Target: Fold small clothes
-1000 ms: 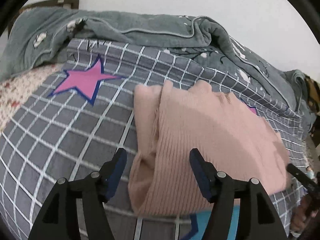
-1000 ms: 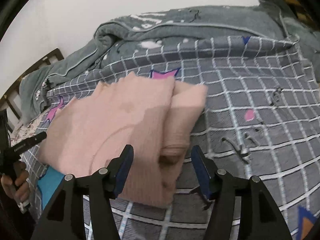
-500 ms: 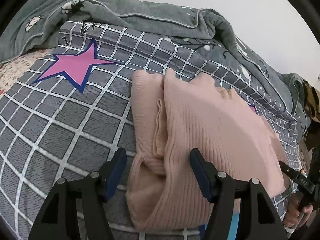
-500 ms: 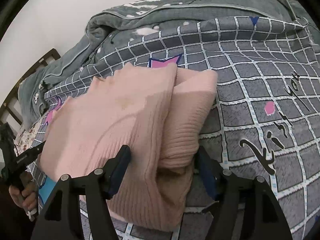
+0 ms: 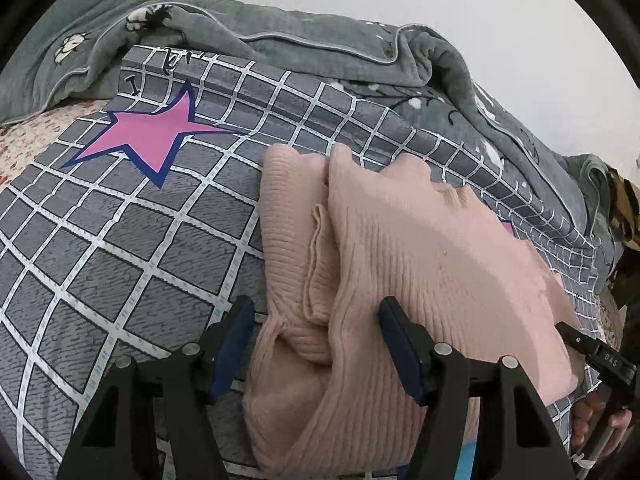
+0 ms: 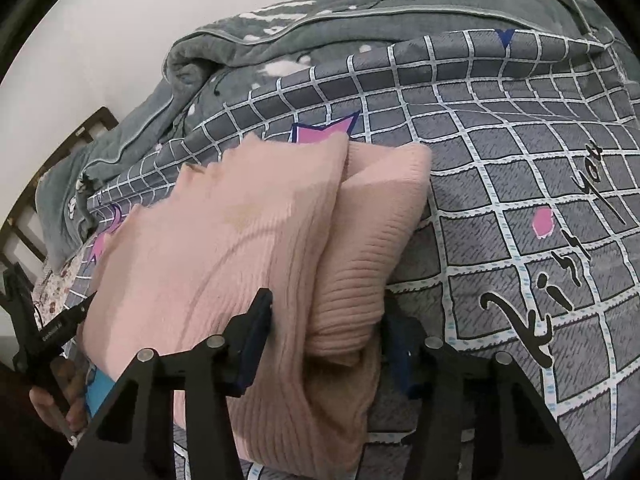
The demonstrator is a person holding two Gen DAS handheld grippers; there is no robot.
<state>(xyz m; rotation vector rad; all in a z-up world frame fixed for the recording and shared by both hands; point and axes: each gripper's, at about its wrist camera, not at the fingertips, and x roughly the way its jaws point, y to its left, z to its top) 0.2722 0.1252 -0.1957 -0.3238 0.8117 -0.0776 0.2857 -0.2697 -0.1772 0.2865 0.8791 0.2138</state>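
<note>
The ribbed pink sweater [image 5: 420, 280] lay folded on the checked blanket [image 5: 120, 240], its near edge between each gripper's spread jaws: left gripper [image 5: 316, 344], right gripper [image 6: 328, 340].

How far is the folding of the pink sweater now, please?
Done: the pink sweater lies on the checked blanket with both sides folded in. In hand: the left gripper and right gripper, both open, straddle its near edge. Left: closing and folding it over.

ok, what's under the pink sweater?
The pink sweater lies on the grey grid-print blanket, which shows all around it. A pink star patch peeks out behind its far edge, part covered. What is directly beneath is hidden by the knit.
</note>
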